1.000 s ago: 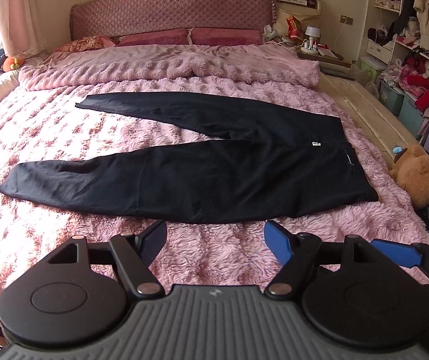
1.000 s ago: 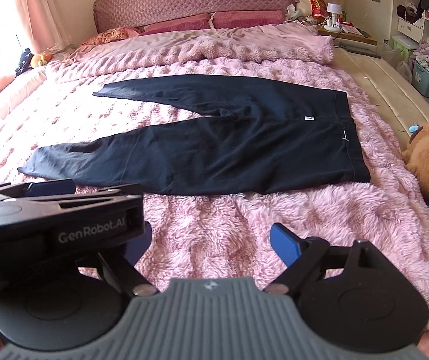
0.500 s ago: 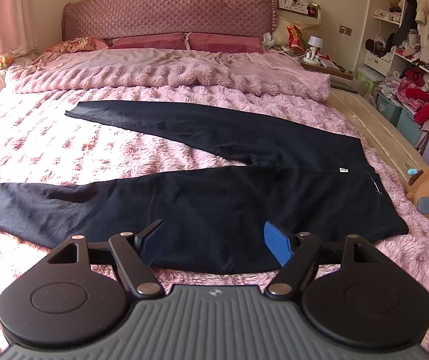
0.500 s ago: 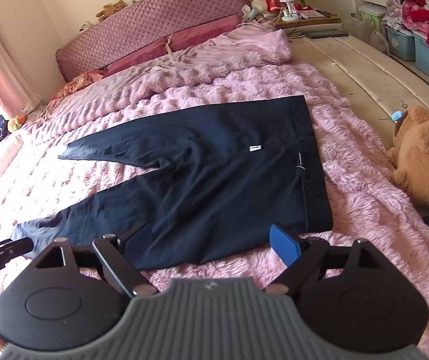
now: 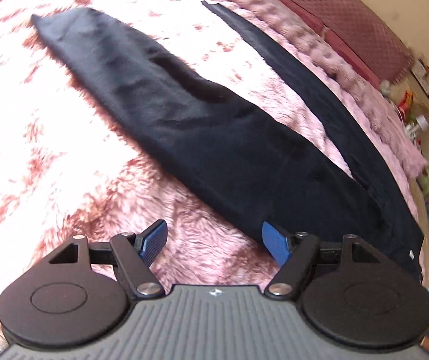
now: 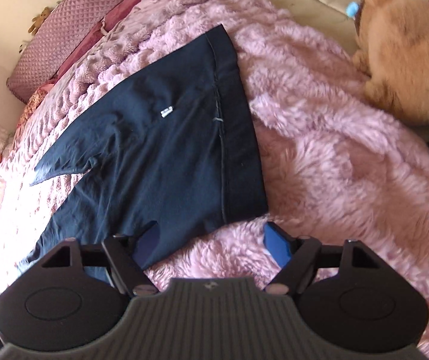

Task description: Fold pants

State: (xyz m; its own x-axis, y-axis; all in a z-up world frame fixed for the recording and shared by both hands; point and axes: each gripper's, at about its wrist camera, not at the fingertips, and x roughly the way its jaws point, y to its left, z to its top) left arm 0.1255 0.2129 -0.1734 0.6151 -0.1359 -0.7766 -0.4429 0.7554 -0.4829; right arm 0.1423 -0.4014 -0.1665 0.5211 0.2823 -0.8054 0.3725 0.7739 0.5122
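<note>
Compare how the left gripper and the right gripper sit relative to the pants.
The left gripper hovers by the near leg of the pants, its right finger at the leg's edge; the right gripper is at the waistband corner, its left finger over fabric. Both are open, gripping nothing, above the pink blanket.

The right tool (image 6: pixel 214 241) hides the near edge of the pants (image 6: pixel 160 150) behind its left finger (image 6: pixel 150 244). The plush bear (image 6: pixel 406 60) is cut off at the right edge. In the left view, shelves (image 5: pixel 424 90) far right are blurred.
</note>
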